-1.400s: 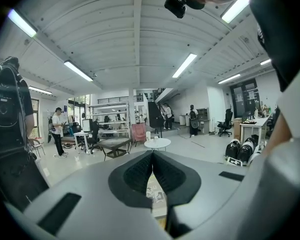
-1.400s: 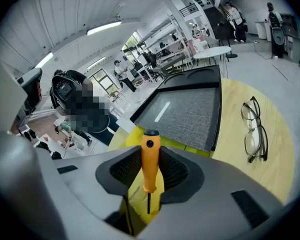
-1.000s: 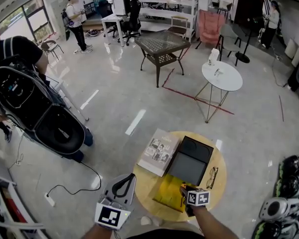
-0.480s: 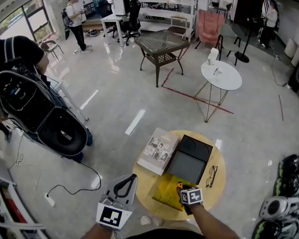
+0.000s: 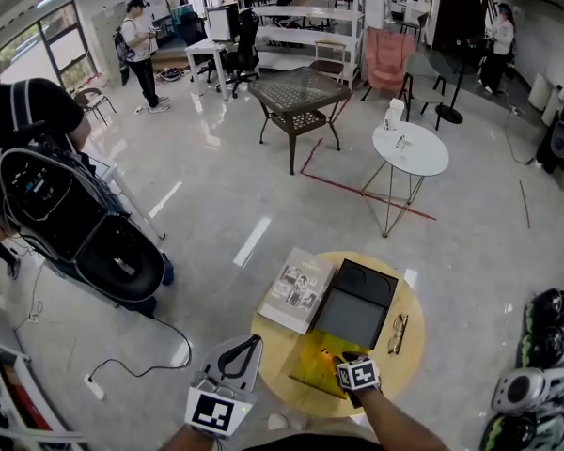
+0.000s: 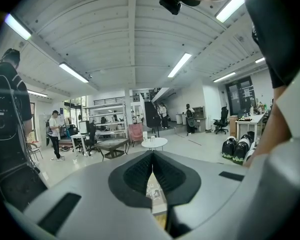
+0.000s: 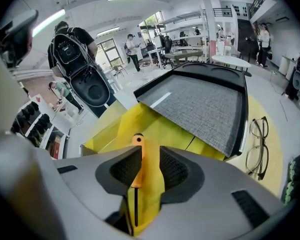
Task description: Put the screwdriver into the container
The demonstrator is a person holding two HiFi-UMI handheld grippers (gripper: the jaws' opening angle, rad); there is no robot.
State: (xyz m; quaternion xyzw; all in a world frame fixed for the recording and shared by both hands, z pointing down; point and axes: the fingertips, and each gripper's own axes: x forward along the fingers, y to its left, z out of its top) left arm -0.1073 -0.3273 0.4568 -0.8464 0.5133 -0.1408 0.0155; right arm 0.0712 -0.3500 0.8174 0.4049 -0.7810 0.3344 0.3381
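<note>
Right tongs (image 7: pixel 145 171): closed on the orange handle of the screwdriver (image 7: pixel 137 159); the dark shaft runs back between the jaws and the handle end points forward.
Screwdriver location: in the right tongs, low over the near part of the yellow container (image 7: pixel 115 129); not yet released.
Reason for hold: gripping at the handle appears to keep the tool in line with the container's open top for lowering in.
Left tongs (image 6: pixel 152 159): jaws pressed together, nothing between them; raised off the left of the worktop (image 5: pixel 404 355), likely parked clear because one hand suffices.
Neighbours: black tray (image 5: pixel 355 308) touching the container's far side; book (image 5: pixel 296 287); spectacles (image 5: pixel 396 334).
</note>
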